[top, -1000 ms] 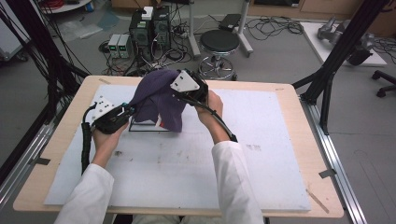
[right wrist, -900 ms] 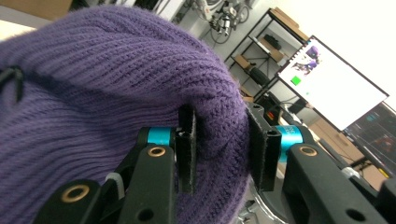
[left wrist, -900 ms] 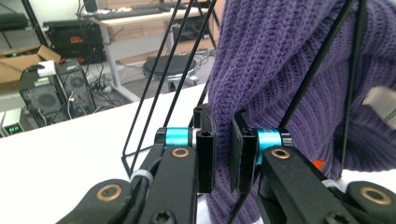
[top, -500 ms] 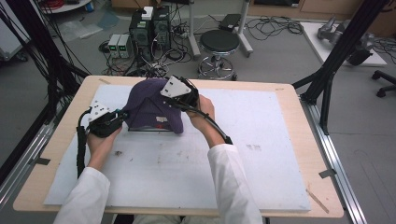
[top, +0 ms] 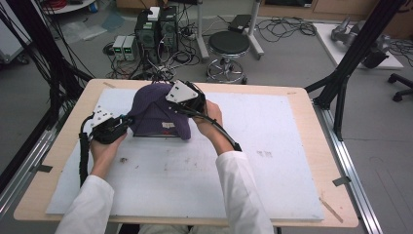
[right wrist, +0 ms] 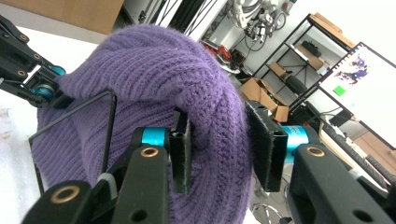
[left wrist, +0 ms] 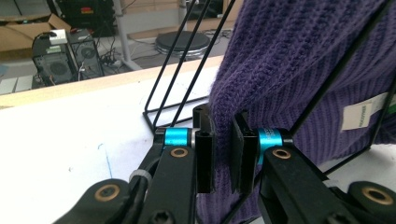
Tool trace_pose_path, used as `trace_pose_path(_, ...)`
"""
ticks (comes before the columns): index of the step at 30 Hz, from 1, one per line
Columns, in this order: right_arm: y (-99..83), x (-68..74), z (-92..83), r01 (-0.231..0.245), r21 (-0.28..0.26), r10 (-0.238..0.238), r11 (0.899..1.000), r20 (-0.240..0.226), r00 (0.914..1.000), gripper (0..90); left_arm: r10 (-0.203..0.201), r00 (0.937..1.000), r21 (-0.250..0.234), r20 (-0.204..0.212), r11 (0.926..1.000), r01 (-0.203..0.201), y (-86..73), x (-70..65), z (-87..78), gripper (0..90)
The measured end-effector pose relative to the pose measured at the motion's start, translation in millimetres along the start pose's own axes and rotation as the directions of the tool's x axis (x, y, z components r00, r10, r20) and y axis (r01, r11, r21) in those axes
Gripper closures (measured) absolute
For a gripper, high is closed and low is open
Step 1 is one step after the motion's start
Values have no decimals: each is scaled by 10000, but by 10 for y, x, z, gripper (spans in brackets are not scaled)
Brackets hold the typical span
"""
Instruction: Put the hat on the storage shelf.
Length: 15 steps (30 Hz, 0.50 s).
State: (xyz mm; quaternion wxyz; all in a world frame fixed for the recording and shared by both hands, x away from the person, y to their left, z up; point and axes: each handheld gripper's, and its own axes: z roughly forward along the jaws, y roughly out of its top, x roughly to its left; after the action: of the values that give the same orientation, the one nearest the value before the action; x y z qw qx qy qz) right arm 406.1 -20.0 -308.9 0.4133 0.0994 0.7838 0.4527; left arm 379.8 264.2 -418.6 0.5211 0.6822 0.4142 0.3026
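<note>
Nearest me, at the six o'clock edge of the high view, my two white sleeves (top: 234, 195) come in over the white mat (top: 272, 170) that covers the wooden table (top: 311, 107).

Further out, toward nine o'clock, my left gripper (top: 125, 121) sits low by the mat, its jaws pinching the near-left hem of the purple knit hat (top: 156, 109). Seen along that gripper's own jaws, my left gripper (left wrist: 223, 154) has a fold of the purple knit hat (left wrist: 289, 70) squeezed in the narrow gap between the two black pads — closed on the fabric. A white label (left wrist: 362, 114) shows on the knit at about three o'clock, and thin black wires of a wire stand (left wrist: 187, 60) rise at twelve, with the hat draped over that frame.

Past that, at roughly eleven o'clock on the mat, my right gripper (top: 181, 103) is on top of the hat with its grey plate up. In its own view, my right gripper (right wrist: 219, 144) holds a thick bunch of the purple knit hat (right wrist: 154, 70) between jaws standing fairly wide — gripping it, as far as I can judge. One bent rod of the wire stand (right wrist: 109, 121) shows against the knit at nine o'clock.

Beyond the table's far edge stand a round black stool (top: 229, 46) and computer boxes (top: 156, 29) on the floor.
</note>
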Motion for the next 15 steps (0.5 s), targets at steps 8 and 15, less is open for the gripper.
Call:
trace_pose_path(8,-4,-2,4,-185,66,186,9998,-145,9997,614,-108,9999,-145,101,9998,110,-19,-2,-22,806)
trace_pose_path(15,-4,-32,-11,-560,23,560,9984,-162,9983,538,-299,9995,-382,111,9988,303,-10,-19,-41,705)
